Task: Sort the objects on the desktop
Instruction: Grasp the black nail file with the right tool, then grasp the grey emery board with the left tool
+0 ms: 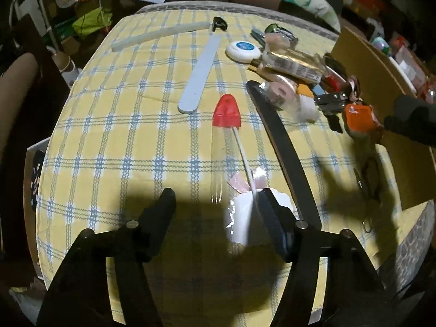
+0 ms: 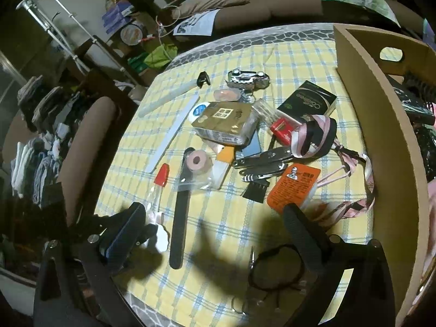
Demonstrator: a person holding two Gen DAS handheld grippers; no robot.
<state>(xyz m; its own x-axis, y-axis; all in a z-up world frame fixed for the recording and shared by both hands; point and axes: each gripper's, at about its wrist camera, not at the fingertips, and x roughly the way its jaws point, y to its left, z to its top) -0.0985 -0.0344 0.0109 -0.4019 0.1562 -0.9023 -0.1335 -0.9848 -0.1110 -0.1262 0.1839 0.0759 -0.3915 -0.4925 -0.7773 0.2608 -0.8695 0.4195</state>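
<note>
On the yellow checked cloth (image 1: 114,136), the left gripper (image 1: 218,212) has its fingers spread wide, its right finger touching the white packet (image 1: 242,218) lying between them. The right gripper (image 2: 215,218) gapes open over bare cloth, with the orange card (image 2: 293,188) just beyond its right finger.

open: left cloth (image 1: 114,136) | blocked: right pile (image 2: 261,147), box wall (image 2: 381,125)
</note>
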